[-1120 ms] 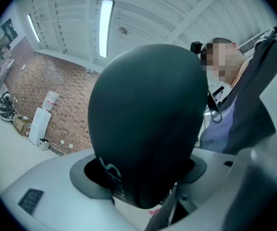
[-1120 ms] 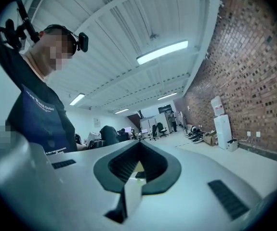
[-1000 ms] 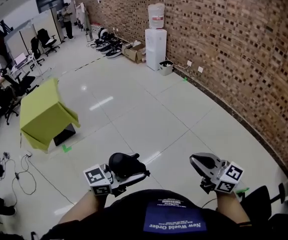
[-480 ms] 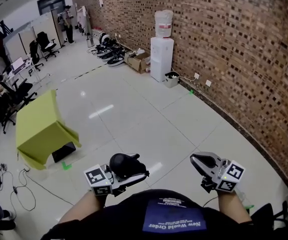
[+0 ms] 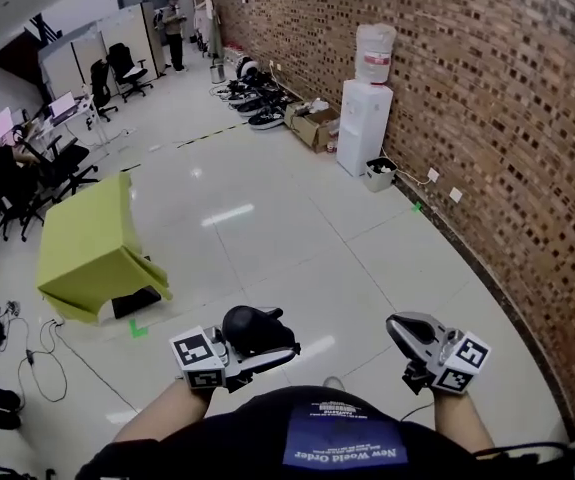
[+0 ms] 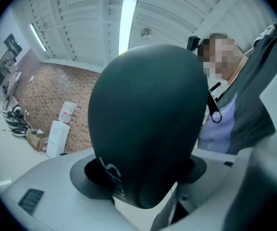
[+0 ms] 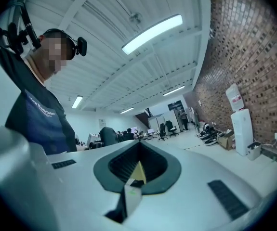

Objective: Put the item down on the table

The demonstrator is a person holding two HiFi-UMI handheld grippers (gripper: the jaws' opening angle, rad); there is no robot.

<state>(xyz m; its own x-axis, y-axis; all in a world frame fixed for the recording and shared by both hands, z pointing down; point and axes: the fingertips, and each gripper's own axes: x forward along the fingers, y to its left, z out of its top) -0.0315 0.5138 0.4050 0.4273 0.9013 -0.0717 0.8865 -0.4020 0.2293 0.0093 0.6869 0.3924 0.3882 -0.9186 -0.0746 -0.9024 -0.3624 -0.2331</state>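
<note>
A black rounded item (image 5: 249, 327), shaped like a computer mouse, is clamped in my left gripper (image 5: 259, 344), held low in front of the person's dark shirt. In the left gripper view the black item (image 6: 148, 129) fills the middle, with the left gripper (image 6: 139, 179) shut on its lower part. My right gripper (image 5: 404, 329) is held at the same height to the right, its jaws together with nothing between them; the right gripper view shows the right gripper (image 7: 137, 170) pointing up toward the ceiling. A table under a yellow-green cloth (image 5: 89, 236) stands well ahead at the left.
A brick wall (image 5: 487, 98) runs along the right, with a water dispenser (image 5: 365, 118), cardboard boxes (image 5: 317, 123) and shoes (image 5: 262, 116) at its foot. Office chairs (image 5: 67, 163) stand at the left. Cables (image 5: 29, 360) lie on the tiled floor near the table.
The head view has swung, so the wall, dispenser and green table sit further right and closer. Both grippers keep their place before the body, the left still holding the black item.
</note>
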